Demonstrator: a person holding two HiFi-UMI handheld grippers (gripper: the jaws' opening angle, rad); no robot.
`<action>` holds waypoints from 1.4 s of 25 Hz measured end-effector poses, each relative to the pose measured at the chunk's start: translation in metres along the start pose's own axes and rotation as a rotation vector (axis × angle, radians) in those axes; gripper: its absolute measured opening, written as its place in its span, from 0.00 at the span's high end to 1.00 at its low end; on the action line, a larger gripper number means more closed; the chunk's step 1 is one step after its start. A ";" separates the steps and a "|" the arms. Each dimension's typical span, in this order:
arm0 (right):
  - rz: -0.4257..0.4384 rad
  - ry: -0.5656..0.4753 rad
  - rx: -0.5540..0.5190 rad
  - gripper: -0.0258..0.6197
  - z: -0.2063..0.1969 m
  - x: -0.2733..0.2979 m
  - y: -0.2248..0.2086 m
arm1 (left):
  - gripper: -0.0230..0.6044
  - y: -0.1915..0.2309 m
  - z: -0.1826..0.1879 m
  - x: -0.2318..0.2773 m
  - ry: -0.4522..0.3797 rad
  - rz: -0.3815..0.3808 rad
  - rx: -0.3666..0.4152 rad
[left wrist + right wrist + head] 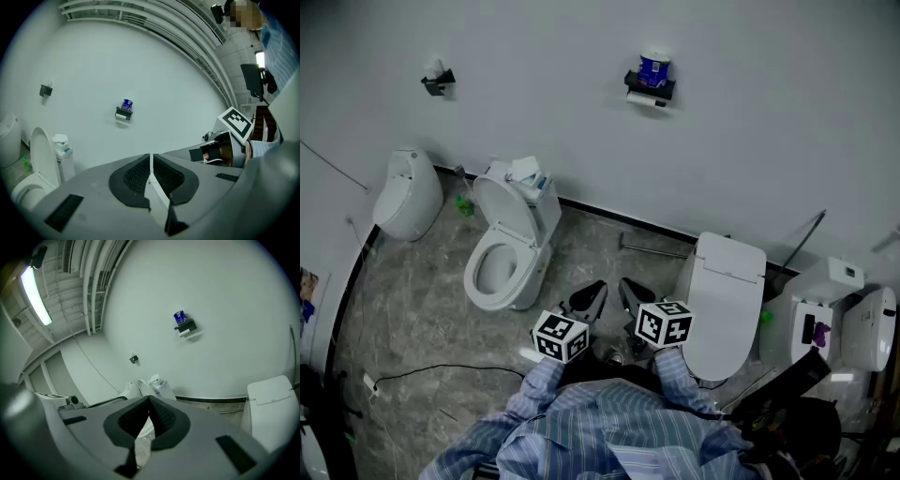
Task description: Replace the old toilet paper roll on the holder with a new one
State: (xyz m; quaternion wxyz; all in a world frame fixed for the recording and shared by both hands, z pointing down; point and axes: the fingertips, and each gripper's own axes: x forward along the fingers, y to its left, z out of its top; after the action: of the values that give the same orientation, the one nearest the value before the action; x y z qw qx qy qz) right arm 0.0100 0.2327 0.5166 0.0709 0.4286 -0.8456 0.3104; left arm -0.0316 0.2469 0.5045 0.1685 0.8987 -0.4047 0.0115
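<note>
Both grippers are low in front of the person, side by side and aimed at the white wall (750, 122). The left gripper (150, 156) is clenched, its ribbed pads pressed flat together with nothing between them. The right gripper (149, 399) is the same, jaws fully together and empty, tilted a bit further down toward the grey floor (412, 300). The holder (650, 88) is a dark bracket mounted on the wall, well apart from both grippers. A white roll (645, 99) hangs under it and a blue-wrapped roll (654, 67) stands upright on its top shelf. Neither gripper touches either roll. A second small bracket (438, 82) sits further left on the same wall. An open toilet (500, 261) with its lid up stands against the wall below and left of the holder, beyond the left gripper. A closed toilet (727, 292) stands just beside the right gripper on its right. A thin black cable (431, 369) lies on the floor at the left. Striped sleeves (581, 417) fill the bottom of the head view, behind the grippers.
</note>
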 end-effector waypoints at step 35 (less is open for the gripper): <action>0.055 -0.019 0.013 0.95 0.013 0.026 -0.026 | 0.95 0.017 0.010 0.023 -0.031 0.005 -0.013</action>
State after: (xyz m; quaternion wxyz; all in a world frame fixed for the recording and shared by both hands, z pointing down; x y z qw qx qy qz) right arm 0.0158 0.1961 0.5282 0.0514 0.4087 -0.8556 0.3136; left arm -0.0302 0.2167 0.5041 0.1679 0.8966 -0.4098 -0.0046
